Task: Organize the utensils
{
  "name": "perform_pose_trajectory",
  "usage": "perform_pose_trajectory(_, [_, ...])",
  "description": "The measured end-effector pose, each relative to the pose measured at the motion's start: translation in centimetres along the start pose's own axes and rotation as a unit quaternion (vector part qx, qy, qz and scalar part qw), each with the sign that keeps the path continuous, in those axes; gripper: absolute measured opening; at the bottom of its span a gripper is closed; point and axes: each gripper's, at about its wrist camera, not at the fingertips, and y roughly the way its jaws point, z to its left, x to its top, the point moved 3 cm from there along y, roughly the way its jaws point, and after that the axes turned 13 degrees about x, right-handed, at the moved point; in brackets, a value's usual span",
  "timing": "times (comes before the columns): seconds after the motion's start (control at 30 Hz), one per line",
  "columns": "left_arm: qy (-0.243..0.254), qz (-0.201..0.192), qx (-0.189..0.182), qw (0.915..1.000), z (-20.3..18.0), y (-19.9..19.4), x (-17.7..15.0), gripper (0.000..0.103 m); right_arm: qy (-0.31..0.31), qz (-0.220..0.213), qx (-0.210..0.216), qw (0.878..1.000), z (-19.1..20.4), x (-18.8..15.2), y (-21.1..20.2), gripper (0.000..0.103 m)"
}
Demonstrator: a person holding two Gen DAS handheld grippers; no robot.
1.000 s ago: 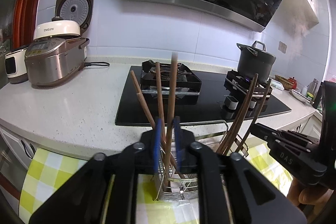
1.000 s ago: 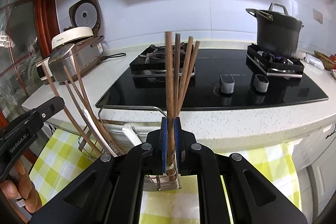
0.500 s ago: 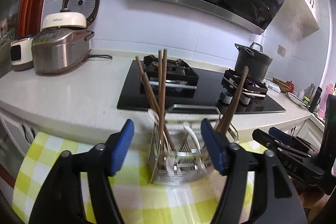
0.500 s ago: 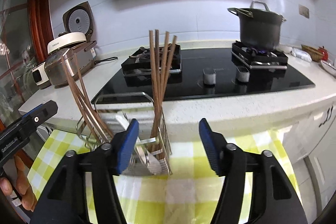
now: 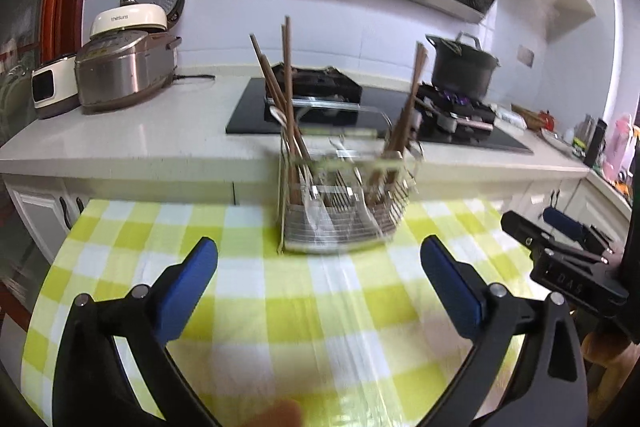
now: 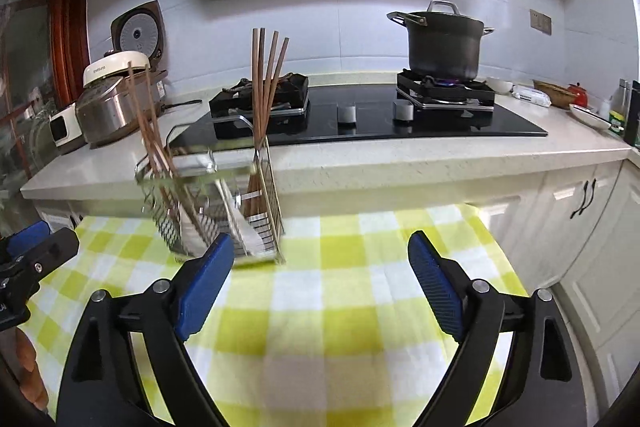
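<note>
Standing upright in wire caddy (image 5: 340, 215): brown chopsticks (image 6: 264, 79), two bunches; left gripper (image 5: 320, 279), right gripper (image 6: 320, 267) both agape, empty.

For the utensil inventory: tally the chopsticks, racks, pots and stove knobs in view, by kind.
Brown wooden chopsticks: 8, with 4 in each end compartment
Silver wire utensil rack: 1
Black lidded pot: 1
Grey stove knobs: 2
Total: 12

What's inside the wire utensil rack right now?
The wire utensil rack holds brown chopsticks at one end, a second chopstick bundle at the other, and white spoons between. Motion blur hides anything lower down.
</note>
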Motion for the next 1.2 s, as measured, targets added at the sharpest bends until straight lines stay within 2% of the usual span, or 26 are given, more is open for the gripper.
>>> perform_pose_trajectory(0.1, [0.0, 0.004, 0.021, 0.9998, 0.0, -0.7, -1.2, 0.098, -0.004, -0.003, -0.006, 1.0, -0.3, -0.9, -1.2, 0.085])
perform_pose_trajectory(0.27, [-0.002, 0.003, 0.009, 0.9999, 0.0, -1.6, -2.2, 0.098, -0.003, 0.007, 0.007, 1.0, -0.4, -1.9, -1.9, 0.085])
perform_pose_trajectory(0.37, [0.005, -0.003, 0.038, 0.9993, -0.2, -1.8, -2.5, 0.098, -0.012, 0.012, 0.014, 1.0, 0.2, -2.3, -2.2, 0.085])
perform_pose_trajectory(0.63, [0.016, 0.004, 0.049, 0.9987, -0.4, -1.4, -2.6, 0.099, 0.003, 0.02, 0.035, 0.999, 0.2, -2.1, -2.3, 0.085])
perform_pose_trajectory(1.2, [0.014, 0.004, 0.044, 0.9989, -0.3, -1.4, -2.2, 0.098, 0.0, 0.032, 0.038, 0.999, 0.2, -2.1, -2.2, 0.085])
